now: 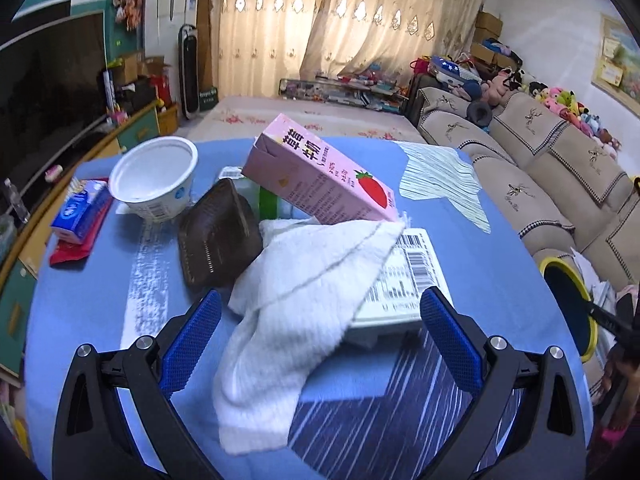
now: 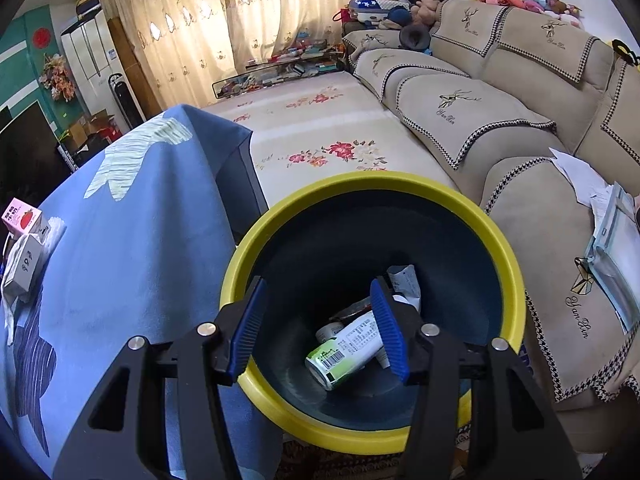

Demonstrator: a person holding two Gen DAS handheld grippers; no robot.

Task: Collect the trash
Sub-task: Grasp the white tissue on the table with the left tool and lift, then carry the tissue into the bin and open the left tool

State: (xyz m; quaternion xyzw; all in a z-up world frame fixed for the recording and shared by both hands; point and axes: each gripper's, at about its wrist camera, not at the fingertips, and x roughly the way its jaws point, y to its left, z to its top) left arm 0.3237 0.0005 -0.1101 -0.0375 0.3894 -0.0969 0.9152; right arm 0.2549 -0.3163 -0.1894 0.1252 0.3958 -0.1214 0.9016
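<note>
Living room, curtains drawn, sofa along one side; blue cloth over the tabletop (image 1: pixel 100 280).

My right tongs (image 2: pixel 320 328) hang over the bin (image 2: pixel 256 240), which stands on the floor just beside the tabletop, sofa side. Jaws part-open, nothing between the pads. Down in the bin lie a can (image 2: pixel 340 352) and some wrappers. I judge this drop as done.

My left tongs (image 1: pixel 320 328) are wide open and empty, low over the clutter. A white rag (image 1: pixel 304 280) lies between the pads, not pinched. It drapes over a flat barcode box (image 1: pixel 416 276). A pink carton (image 1: pixel 320 180) leans tilted behind it, resting on the heap. Brown wrapper (image 1: pixel 216 232) just beside the rag; white cup (image 1: pixel 156 178) upright and a blue packet (image 1: pixel 78 212) farther off.

Step in hand: reaching for the next piece. Which piece, I cannot say for sure; the rag is nearest. Next move needs the left tongs lower and a firm close. Soft cloth, so grab a bunched fold. Pulling it may topple the carton.
</note>
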